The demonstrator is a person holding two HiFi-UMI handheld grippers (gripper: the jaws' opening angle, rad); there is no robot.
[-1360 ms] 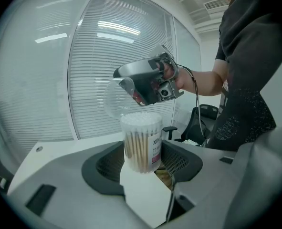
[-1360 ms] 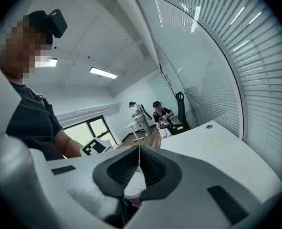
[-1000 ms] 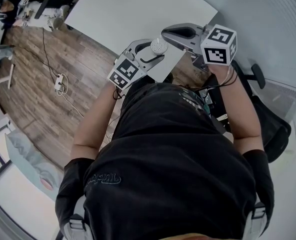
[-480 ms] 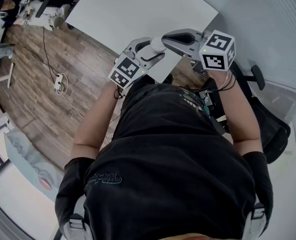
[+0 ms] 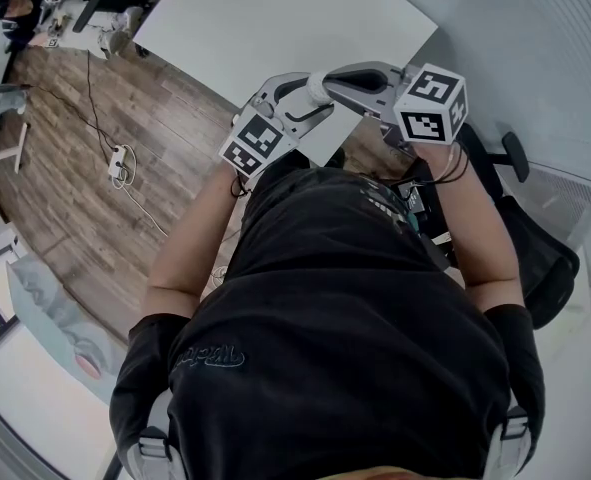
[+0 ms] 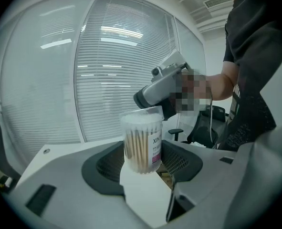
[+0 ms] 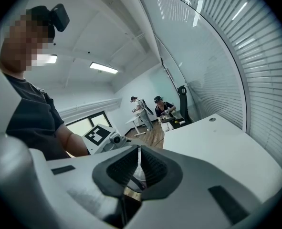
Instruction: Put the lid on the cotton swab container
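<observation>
My left gripper (image 6: pixel 141 162) is shut on a clear round cotton swab container (image 6: pixel 141 144), held upright and full of swabs. In the head view the container (image 5: pixel 318 89) sits between the left gripper (image 5: pixel 308 101) and the right gripper (image 5: pixel 333 80), above the white table's near edge. My right gripper (image 7: pixel 140 163) is nearly closed on a thin translucent lid (image 7: pixel 139 173), seen edge-on. In the left gripper view the right gripper (image 6: pixel 160 87) hovers just behind the container's top. A clear lid rim (image 6: pixel 144 114) lies tilted over the swab tips. I cannot tell whether it is seated.
A white table (image 5: pixel 275 28) stretches ahead over wooden flooring (image 5: pixel 95 198). A black office chair (image 5: pixel 535 248) stands at my right. Window blinds (image 6: pixel 112 70) fill the wall ahead. Two people work at a far desk (image 7: pixel 155 109).
The right gripper has moved left and down onto the container's top. The open swab tips seen from above a second ago are now covered. The left gripper has barely shifted.
</observation>
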